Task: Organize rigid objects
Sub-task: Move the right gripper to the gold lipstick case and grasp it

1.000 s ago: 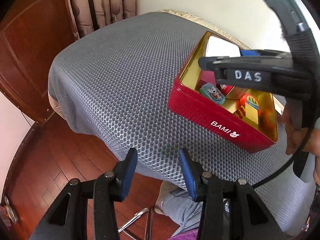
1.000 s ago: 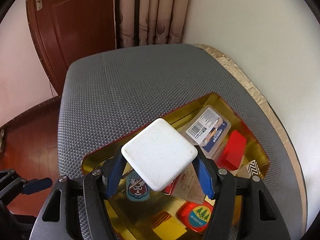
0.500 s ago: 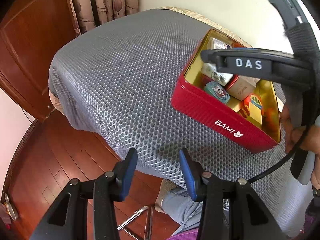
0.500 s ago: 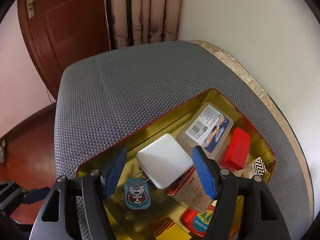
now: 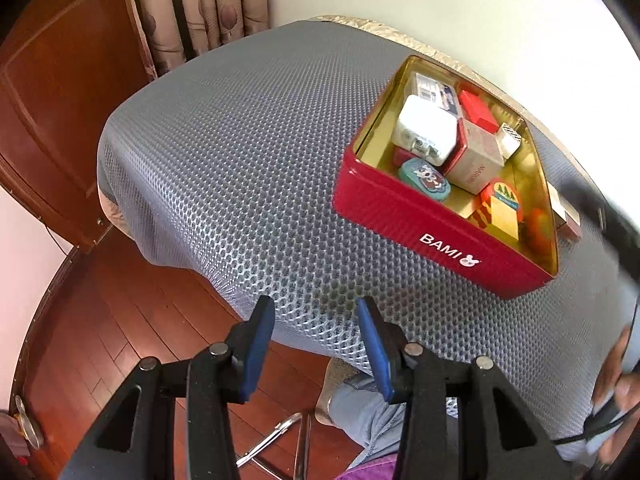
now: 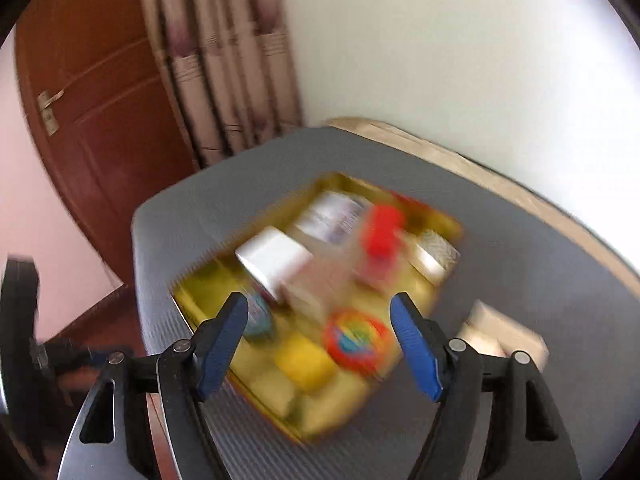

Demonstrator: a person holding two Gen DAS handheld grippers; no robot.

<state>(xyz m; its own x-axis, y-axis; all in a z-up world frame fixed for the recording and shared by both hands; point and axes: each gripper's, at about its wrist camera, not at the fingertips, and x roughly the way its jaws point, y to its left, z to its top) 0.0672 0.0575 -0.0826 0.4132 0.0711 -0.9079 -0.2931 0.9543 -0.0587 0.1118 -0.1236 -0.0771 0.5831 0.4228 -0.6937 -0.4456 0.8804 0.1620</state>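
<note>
A red tin [image 5: 440, 236] with a gold inside stands on the right of a grey mesh-covered surface [image 5: 240, 160]. In it lie a white charger block [image 5: 426, 128], a teal cartoon tin [image 5: 424, 179], a beige box [image 5: 476, 160], a red box [image 5: 478, 112] and other small items. My left gripper [image 5: 316, 312] hangs open at the surface's near edge, left of the tin, with nothing between its fingers. The right wrist view is blurred. There my right gripper [image 6: 320, 300] is above the tin's near side, its jaws opening and holding nothing. The white block [image 6: 276, 258] lies beyond it.
A small pale box [image 5: 564, 212] lies on the mesh outside the tin's right side, also in the right wrist view [image 6: 500, 332]. A hand [image 5: 616, 384] is at the right edge. A wooden door, curtains and a white wall stand behind. A person's knee [image 5: 368, 408] is below the near edge.
My right gripper let go of the white block, which now lies in the tin. It then opened wider and pulled back from the tin. My left gripper has not moved.
</note>
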